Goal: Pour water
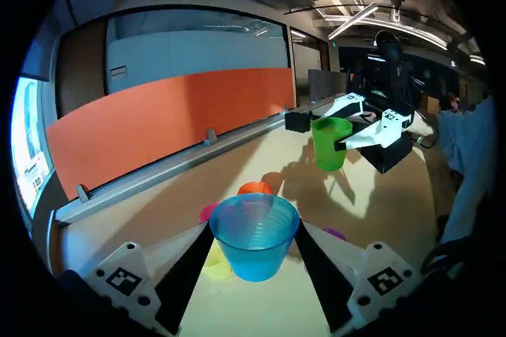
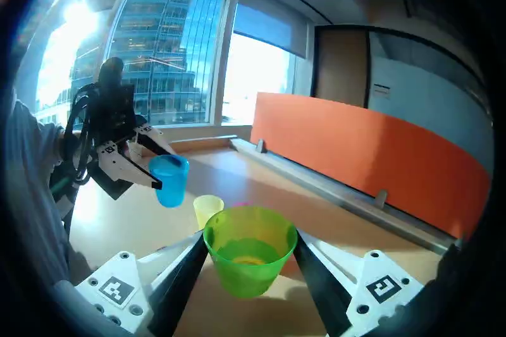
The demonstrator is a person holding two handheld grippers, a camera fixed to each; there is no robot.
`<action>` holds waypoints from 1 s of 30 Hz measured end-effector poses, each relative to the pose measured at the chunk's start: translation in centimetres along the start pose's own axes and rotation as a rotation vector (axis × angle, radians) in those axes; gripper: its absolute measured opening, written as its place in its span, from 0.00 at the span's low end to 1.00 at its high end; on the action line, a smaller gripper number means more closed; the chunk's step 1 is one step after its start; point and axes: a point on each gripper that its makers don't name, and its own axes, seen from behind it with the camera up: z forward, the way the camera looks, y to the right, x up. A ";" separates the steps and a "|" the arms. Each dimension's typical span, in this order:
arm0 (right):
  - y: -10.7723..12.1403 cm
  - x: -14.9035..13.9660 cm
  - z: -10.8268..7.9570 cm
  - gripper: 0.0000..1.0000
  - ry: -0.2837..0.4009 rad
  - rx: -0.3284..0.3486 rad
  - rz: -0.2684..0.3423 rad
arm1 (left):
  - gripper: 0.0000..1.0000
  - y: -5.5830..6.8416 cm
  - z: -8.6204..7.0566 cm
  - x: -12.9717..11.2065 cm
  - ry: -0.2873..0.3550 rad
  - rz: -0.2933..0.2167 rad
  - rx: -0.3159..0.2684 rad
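Left gripper (image 1: 253, 228): cup (image 1: 254, 245) between my two fingers, upright, raised above the table (image 1: 386, 210). On the table below and just beyond it, four loose cups (image 1: 255, 188) stand close together. Right gripper (image 2: 250, 237): second cup (image 2: 250, 261) between my fingers, upright, also above the table. In the left gripper view it sits ahead and to the right, well apart from the first. A partition (image 1: 171, 116) runs along the table's far edge.
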 end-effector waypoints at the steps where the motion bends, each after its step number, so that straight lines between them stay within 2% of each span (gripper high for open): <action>1: 0.0 -0.2 0.0 0.92 -0.007 0.003 -0.001 | 0.88 0.1 0.0 -0.3 -0.007 0.002 -0.002; 11: -0.1 -2.0 0.3 0.92 -0.059 0.019 -0.006 | 0.88 1.2 0.4 -2.9 -0.081 0.011 -0.030; 30: -0.5 -5.5 1.3 0.92 -0.139 0.046 0.000 | 0.89 1.2 1.3 -7.9 -0.187 -0.004 -0.043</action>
